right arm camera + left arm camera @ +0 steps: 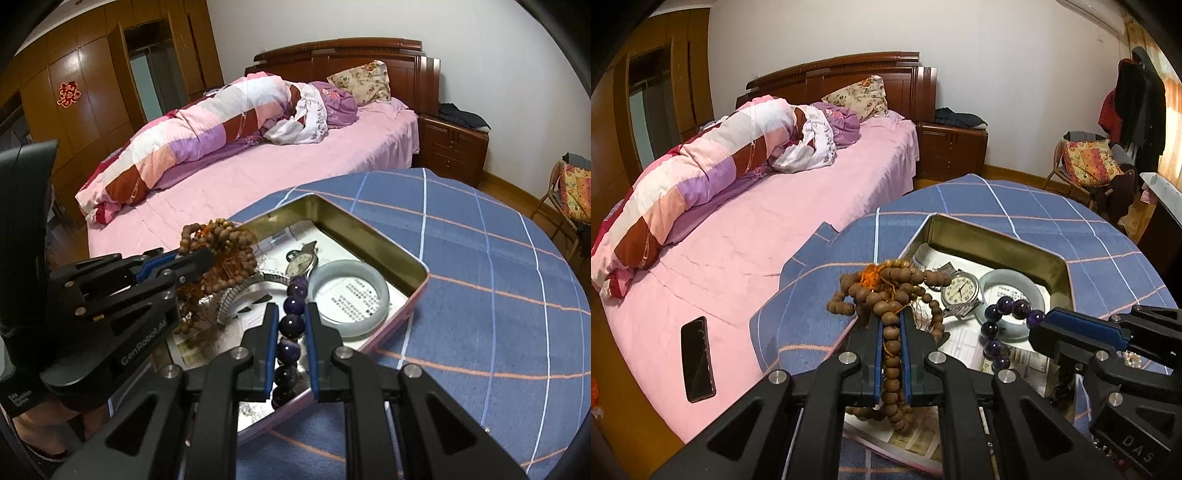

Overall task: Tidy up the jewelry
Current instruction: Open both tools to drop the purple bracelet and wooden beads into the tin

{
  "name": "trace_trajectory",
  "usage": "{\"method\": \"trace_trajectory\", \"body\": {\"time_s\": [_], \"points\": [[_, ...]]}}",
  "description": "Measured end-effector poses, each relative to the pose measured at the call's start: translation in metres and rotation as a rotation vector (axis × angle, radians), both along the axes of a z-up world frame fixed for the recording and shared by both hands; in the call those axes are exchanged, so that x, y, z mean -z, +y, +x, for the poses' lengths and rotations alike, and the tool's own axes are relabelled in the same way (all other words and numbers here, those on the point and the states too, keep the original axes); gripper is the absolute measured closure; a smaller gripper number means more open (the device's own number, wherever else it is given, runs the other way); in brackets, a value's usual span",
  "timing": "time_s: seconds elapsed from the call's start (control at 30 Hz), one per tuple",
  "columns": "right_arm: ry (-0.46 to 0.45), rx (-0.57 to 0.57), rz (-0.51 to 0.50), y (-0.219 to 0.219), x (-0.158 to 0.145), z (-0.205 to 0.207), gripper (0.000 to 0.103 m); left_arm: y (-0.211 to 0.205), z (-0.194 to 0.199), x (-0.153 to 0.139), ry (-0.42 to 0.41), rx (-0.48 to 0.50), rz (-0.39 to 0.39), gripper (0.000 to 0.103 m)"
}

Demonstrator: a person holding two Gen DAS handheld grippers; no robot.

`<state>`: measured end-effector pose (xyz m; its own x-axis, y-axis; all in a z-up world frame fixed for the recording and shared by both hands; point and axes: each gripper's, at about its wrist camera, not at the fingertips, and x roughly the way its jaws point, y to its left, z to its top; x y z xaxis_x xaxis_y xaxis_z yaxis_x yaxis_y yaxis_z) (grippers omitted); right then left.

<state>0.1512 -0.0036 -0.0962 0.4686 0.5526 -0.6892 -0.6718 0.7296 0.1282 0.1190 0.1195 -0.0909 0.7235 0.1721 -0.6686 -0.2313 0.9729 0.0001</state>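
Beads are filling both grips at this moment. Nearest the left camera, the left gripper is clenching a tangled brown wooden bead strand with an orange tassel, its loops spilling over the fingertips and hanging below the jaws. The right gripper is pinching a purple bead bracelet, with about 5 dark round beads lining up between the blue pads and more drooping underneath. Both pieces are hovering above the open metal tin, which is sitting on the blue checked tablecloth. Inside the tin, on printed paper, a wristwatch with a stretch band is lying just beside a pale jade bangle. Beyond the table, a pink bed with a rolled quilt is lying against the wall, and a dark phone is resting on its sheet.

Judging by this, the step in hand is placing: 2 items are being carried to the tin where 2 others are already waiting. The next move is calling for lowering each strand onto free paper, clear of the watch and bangle, then releasing slowly so the loose loops are not snagging on the fingers or spilling over the rim.
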Motion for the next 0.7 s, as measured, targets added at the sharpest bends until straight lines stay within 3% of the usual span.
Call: {"method": "trace_trajectory", "body": {"time_s": [0.47, 0.53, 0.57, 0.6, 0.7], "points": [[-0.002, 0.002, -0.023, 0.0035, 0.0057, 0.0002, 0.085, 0.0057, 0.0017, 0.0084, 0.019, -0.023, -0.022, 0.095], [0.0, 0.006, -0.018, 0.0022, 0.0065, 0.0004, 0.074, 0.0071, 0.0022, 0.0084, 0.025, -0.02, -0.041, 0.092], [-0.002, 0.012, -0.016, 0.0008, 0.0061, 0.0001, 0.054, 0.0079, 0.0024, 0.0087, 0.034, -0.024, -0.043, 0.082], [-0.012, 0.02, -0.013, -0.0011, 0.0048, -0.0006, 0.039, 0.0088, 0.0021, 0.0083, 0.035, -0.024, -0.047, 0.08], [-0.032, 0.032, -0.004, -0.0061, -0.0005, -0.0048, 0.035, 0.0066, -0.0016, 0.0051, 0.028, -0.014, -0.071, 0.062]]}}
